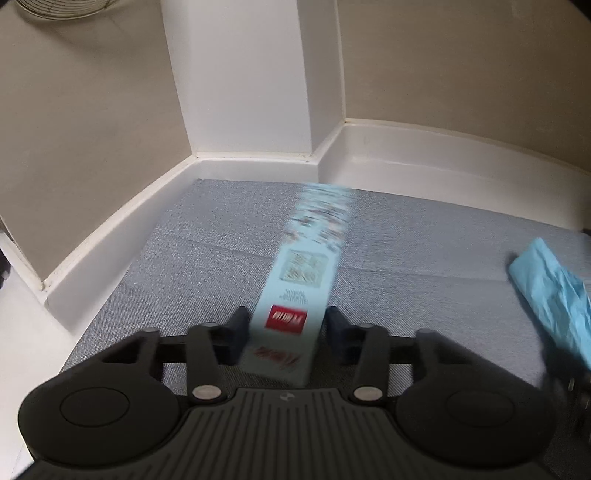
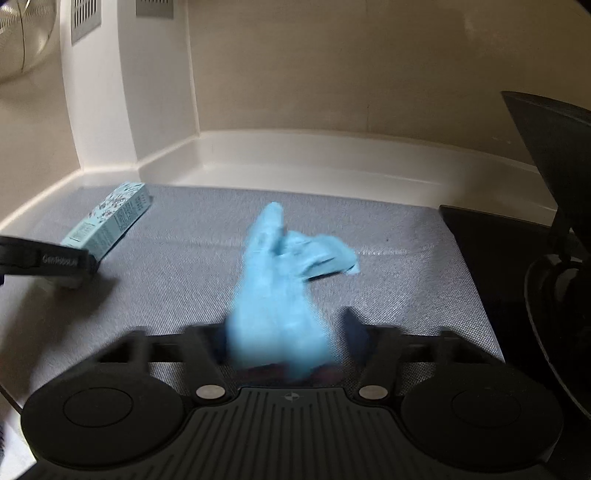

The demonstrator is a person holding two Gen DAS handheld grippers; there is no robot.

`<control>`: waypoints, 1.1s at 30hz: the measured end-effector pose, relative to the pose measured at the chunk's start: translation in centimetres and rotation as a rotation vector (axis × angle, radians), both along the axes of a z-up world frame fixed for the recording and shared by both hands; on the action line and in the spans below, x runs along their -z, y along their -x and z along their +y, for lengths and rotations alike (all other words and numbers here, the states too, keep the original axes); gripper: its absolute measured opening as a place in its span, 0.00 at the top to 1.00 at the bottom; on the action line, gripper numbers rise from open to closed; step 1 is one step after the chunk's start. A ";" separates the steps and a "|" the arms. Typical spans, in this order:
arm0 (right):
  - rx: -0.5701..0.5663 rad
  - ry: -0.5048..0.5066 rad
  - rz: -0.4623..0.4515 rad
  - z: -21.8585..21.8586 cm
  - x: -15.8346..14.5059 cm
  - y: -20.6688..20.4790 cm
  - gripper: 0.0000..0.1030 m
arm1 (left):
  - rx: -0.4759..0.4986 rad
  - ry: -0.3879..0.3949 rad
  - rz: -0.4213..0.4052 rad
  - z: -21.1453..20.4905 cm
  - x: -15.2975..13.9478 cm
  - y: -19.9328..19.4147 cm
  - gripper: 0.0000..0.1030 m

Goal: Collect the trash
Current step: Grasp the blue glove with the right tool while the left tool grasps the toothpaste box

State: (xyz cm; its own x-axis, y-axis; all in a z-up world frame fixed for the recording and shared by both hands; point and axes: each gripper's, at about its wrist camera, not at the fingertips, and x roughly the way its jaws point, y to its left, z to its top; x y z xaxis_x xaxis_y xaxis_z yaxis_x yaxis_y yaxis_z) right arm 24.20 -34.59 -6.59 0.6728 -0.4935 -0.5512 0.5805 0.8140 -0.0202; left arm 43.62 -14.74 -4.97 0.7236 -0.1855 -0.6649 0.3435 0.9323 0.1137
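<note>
A long pale teal carton (image 1: 295, 295) with a red label lies lengthwise between the fingers of my left gripper (image 1: 286, 321). Both pads press on its sides near its close end, and its far end is blurred. In the right wrist view the same carton (image 2: 110, 218) sticks out from the left gripper (image 2: 55, 260) at the left edge. A crumpled light blue sheet (image 2: 277, 295) stands up between the fingers of my right gripper (image 2: 286, 338), which is shut on its lower part. The same blue sheet (image 1: 550, 295) shows at the right edge of the left wrist view.
Both items are over a grey woven mat (image 1: 207, 251) in a corner. White skirting (image 1: 406, 162) and beige walls bound it at the back and left. A black stand and flat black base (image 2: 480, 251) sit at the right. A wire fan guard (image 1: 55, 9) is at the top left.
</note>
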 end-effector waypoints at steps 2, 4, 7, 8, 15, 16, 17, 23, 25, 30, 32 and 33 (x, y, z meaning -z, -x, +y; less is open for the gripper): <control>-0.002 -0.012 -0.015 -0.2 0.0 0.2 0.70 | 0.000 0.011 -0.003 0.4 -0.3 0.3 0.59; -0.008 -0.022 -0.032 -0.3 -0.1 0.3 0.72 | 0.011 0.020 -0.004 0.7 -0.5 0.9 0.59; -0.014 -0.027 -0.046 -0.5 -0.1 0.4 0.72 | 0.021 0.029 -0.010 1.2 -0.8 1.9 0.60; -0.016 -0.029 -0.051 -0.5 -0.2 0.4 0.72 | 0.023 0.038 -0.010 1.5 -0.9 2.4 0.60; -0.020 -0.031 -0.080 -0.6 -0.4 0.8 0.72 | 0.031 0.104 -0.056 4.7 -2.9 7.9 0.60; -0.019 -0.031 -0.084 -0.6 -0.4 0.7 0.72 | 0.028 0.115 -0.061 5.4 -3.3 9.0 0.60; -0.019 -0.031 -0.088 -0.6 -0.5 0.8 0.72 | 0.022 0.120 -0.074 6.2 -3.7 10.4 0.60; -0.037 -0.010 -0.112 -0.1 -0.6 1.3 0.72 | -0.008 0.140 -0.136 11.2 -5.8 19.0 0.59; -0.047 0.002 -0.123 0.1 -0.7 1.5 0.72 | -0.020 0.137 -0.154 13.3 -6.4 22.4 0.59; -0.075 0.049 -0.167 0.8 -1.1 1.8 0.72 | -0.096 0.131 -0.165 18.8 -7.4 30.5 0.59; -0.100 0.092 -0.196 1.4 -1.5 2.2 0.72 | -0.139 0.126 -0.164 21.2 -7.6 33.7 0.59; -0.103 0.129 -0.206 1.9 -1.8 2.5 0.72 | -0.154 0.120 -0.160 22.4 -7.6 35.2 0.59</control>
State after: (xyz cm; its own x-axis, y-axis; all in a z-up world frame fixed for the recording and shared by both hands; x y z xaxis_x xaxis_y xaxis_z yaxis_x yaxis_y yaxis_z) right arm 21.73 -32.67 -4.78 0.8144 -0.4742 -0.3345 0.4976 0.8672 -0.0179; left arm 8.45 7.62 2.61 0.8435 -0.1358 -0.5196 0.1832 0.9822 0.0407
